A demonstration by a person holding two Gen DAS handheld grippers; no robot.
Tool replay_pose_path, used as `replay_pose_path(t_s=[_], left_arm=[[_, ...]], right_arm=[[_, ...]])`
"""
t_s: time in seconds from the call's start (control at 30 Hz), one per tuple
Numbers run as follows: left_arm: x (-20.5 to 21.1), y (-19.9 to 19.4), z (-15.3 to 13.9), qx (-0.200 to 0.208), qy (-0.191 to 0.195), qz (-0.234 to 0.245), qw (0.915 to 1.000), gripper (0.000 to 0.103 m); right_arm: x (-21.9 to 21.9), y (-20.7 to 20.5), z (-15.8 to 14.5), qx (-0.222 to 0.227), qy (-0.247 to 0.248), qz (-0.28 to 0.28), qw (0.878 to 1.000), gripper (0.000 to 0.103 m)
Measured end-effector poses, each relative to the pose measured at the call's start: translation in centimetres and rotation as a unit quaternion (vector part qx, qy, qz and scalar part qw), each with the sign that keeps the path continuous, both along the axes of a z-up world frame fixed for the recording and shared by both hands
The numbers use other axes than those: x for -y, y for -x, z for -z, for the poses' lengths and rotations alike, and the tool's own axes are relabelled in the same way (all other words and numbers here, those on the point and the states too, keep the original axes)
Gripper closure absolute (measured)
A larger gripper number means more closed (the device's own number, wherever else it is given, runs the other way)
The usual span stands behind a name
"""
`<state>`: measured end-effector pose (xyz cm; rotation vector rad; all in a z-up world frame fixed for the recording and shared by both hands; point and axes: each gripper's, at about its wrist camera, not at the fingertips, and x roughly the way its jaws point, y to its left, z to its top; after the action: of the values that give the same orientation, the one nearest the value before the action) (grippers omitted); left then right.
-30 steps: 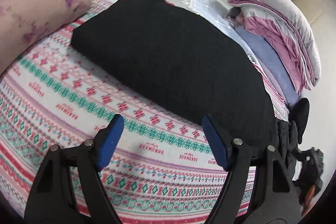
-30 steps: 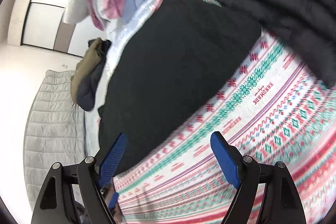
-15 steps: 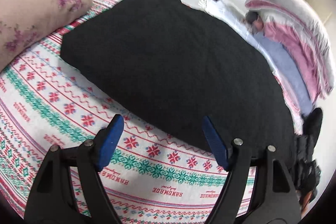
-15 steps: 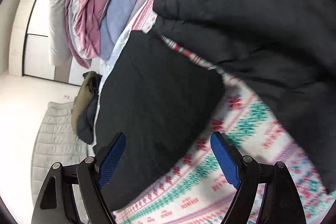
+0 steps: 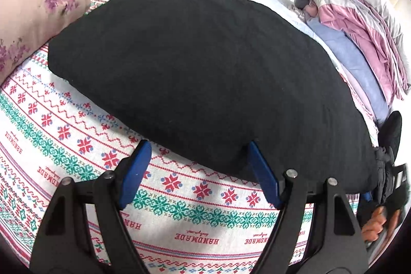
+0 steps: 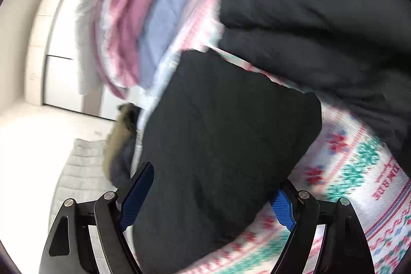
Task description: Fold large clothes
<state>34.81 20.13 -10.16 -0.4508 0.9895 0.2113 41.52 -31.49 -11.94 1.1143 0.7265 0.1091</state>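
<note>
The black garment [image 5: 200, 63] lies folded into a thick rectangular slab on the patterned bedspread [image 5: 77, 145], just beside the flowered pillow [image 5: 33, 17] and with the pile of pink and grey bedding [image 5: 359, 25] well beyond its far side. Over the last second the left tongs [image 5: 197, 168] have come in from well short of the garment to its near edge: the gap of bedspread that lay between the blue pads and the dark cloth is gone, and the right-hand pad [image 5: 262, 171] now looks to be touching the edge or just on it, while the other pad is over bare bedspread. Both pads stand wide apart, holding nothing.

The right tongs [image 6: 210, 197] have swung as well. Their view is smeared by motion, but the garment [image 6: 226, 135], which sat off to one side a second ago, now fills the space between the spread pads, with a second dark quilted garment [image 6: 321, 4] beyond it. These tongs are open too and grip nothing.

In my judgement both tools are closing on the same folded piece from two sides, so the likely step is a grasp of its edge, either for one more fold or to lift the finished bundle away. The slab looks thick, so a shallow pinch may catch only the top layers.
</note>
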Motion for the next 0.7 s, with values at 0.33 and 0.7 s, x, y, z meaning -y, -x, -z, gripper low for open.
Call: replay_pose_path(t_s=[0.33, 0.7], left_arm=[[-0.7, -0.3, 0.6, -0.010, 0.023, -0.016, 0.9996, 0.025], [0.1, -0.1, 0.4, -0.011, 0.018, -0.004, 0.9998, 0.025]], right_arm=[[-0.9, -1.0, 1.9, -0.031, 0.096, -0.009, 0.995, 0.024], [-1.0, -0.9, 0.6, 0.007, 0.116, -0.027, 0.993, 0.071]])
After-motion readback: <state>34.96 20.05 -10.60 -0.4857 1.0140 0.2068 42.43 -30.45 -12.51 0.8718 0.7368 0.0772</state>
